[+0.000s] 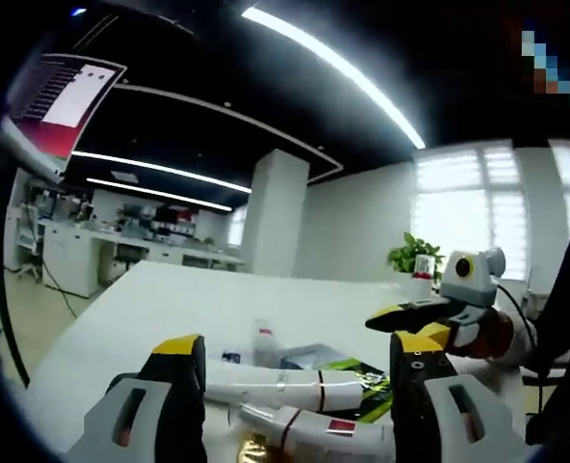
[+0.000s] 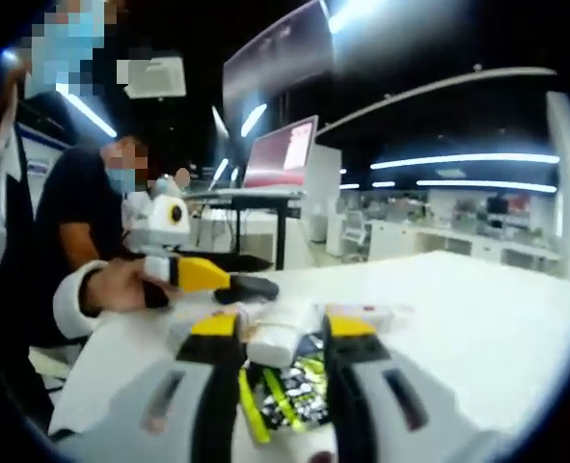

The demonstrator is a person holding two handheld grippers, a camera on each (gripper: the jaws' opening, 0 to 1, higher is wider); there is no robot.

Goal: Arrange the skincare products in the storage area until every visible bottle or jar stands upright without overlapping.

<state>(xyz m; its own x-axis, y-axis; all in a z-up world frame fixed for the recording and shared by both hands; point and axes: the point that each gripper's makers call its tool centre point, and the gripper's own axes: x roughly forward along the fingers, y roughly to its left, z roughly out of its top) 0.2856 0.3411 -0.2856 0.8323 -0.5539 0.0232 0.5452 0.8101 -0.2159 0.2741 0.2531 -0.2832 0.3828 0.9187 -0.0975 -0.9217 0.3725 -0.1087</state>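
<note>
In the left gripper view the left tool (image 1: pixel 299 371) reaches low over the white desk (image 1: pixel 265 299), its two black jaws with yellow tips standing apart and holding nothing. Between and just beyond them lie two white tubes (image 1: pixel 285 386) on their sides, smooth and rounded, each with a thin red band; the nearer tube (image 1: pixel 313 429) has a red label patch. Behind them stands a small clear bottle (image 1: pixel 264 342) with a red mark, upright, beside a dark packet (image 1: pixel 357 378) with yellow-green print and a glossy surface. The right tool (image 1: pixel 415 318) enters from the right, its yellow-tipped jaws pointing left over the packet. In the right gripper view the right tool (image 2: pixel 275 338) is level with the desk (image 2: pixel 477 309), jaws apart on either side of the blunt end of a white tube (image 2: pixel 277 338); whether the pads touch it cannot be told. Under it lies the glossy dark packet (image 2: pixel 294 391). A hand (image 2: pixel 121 286) in a white cuff holds the left tool (image 2: pixel 231 280), pointing right with jaws nearly together.
</note>
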